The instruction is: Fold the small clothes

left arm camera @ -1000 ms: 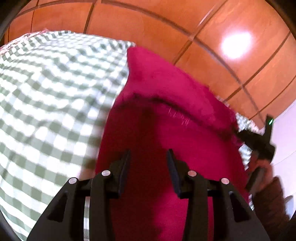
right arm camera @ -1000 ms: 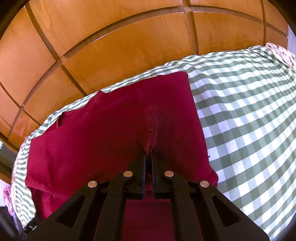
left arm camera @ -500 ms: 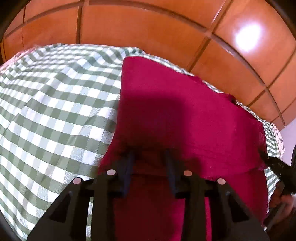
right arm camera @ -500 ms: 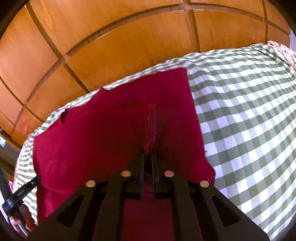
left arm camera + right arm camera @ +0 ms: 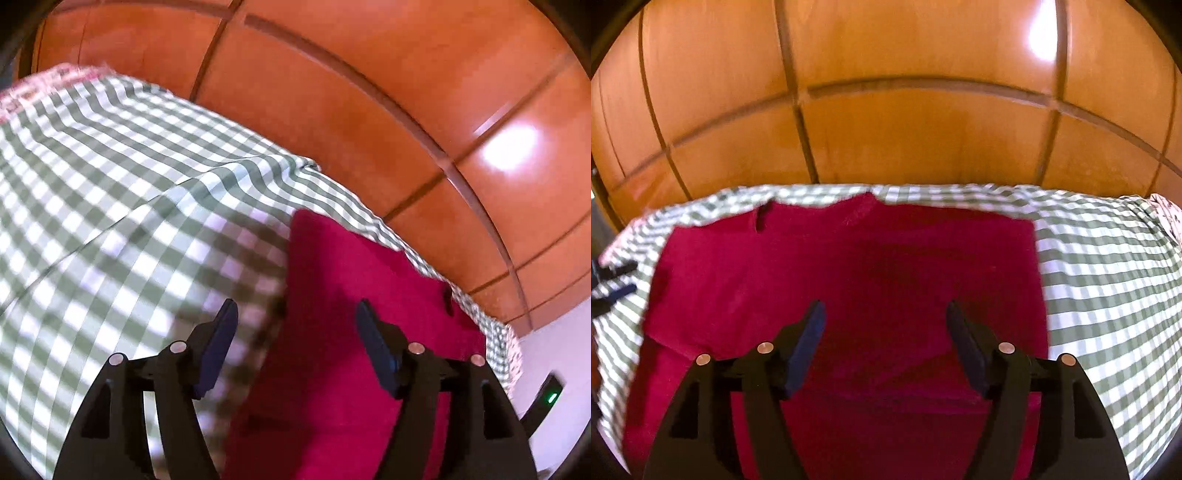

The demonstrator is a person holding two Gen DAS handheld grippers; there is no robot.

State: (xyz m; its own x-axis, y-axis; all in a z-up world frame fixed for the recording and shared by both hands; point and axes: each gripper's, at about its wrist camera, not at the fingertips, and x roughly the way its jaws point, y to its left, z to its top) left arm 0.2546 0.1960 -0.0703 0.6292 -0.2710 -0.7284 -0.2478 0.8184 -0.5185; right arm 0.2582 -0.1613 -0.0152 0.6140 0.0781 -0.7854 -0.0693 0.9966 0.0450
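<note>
The red garment [image 5: 849, 280] is spread flat on the checked cloth [image 5: 1108, 288], its long axis across the right view. It is centred under the right gripper [image 5: 884, 332], offset beside the left gripper [image 5: 295, 332]. Both jaws, just opened, are seen released and empty.

The red garment [image 5: 849, 295] runs off the bottom edge, and the checked cloth [image 5: 110, 221] is motion-blurred
</note>
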